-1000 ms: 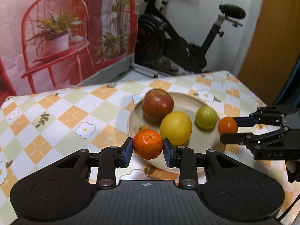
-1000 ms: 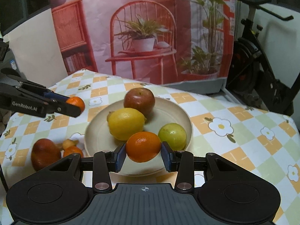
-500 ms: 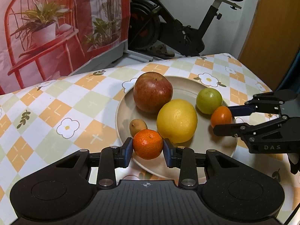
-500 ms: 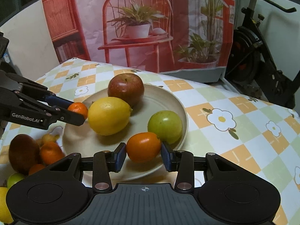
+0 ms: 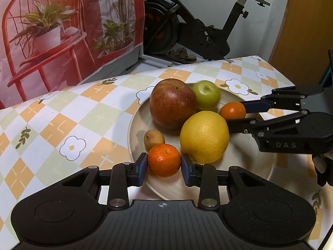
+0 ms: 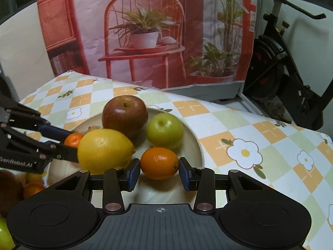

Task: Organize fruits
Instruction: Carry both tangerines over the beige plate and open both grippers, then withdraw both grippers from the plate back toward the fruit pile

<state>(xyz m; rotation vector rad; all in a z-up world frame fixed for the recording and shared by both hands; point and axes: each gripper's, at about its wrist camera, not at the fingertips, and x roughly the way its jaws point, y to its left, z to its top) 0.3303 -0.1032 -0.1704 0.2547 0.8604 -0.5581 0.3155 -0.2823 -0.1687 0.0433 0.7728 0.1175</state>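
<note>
A cream plate (image 5: 249, 170) (image 6: 195, 141) on the checked tablecloth holds a red apple (image 5: 172, 103) (image 6: 124, 114), a green apple (image 5: 206, 94) (image 6: 164, 130), a big yellow lemon (image 5: 205, 136) (image 6: 105, 150) and a small brown fruit (image 5: 154, 139). My left gripper (image 5: 164, 166) is shut on a mandarin (image 5: 164, 160) (image 6: 73, 140), low over the plate's near-left part beside the brown fruit. My right gripper (image 6: 159, 171) is shut on a smooth orange fruit (image 6: 159, 163) (image 5: 232, 110), low over the plate in front of the green apple.
More loose fruit (image 6: 31, 188) lies on the cloth left of the plate in the right wrist view, with a dark brown one (image 6: 8, 189) and a green one (image 6: 4, 235). An exercise bike (image 5: 199, 29) and a printed red backdrop (image 6: 145, 33) stand behind the table.
Both grippers have moved forward and down over the plate with their fruits still gripped. The plate's fruits now look closer and larger in both views.
</note>
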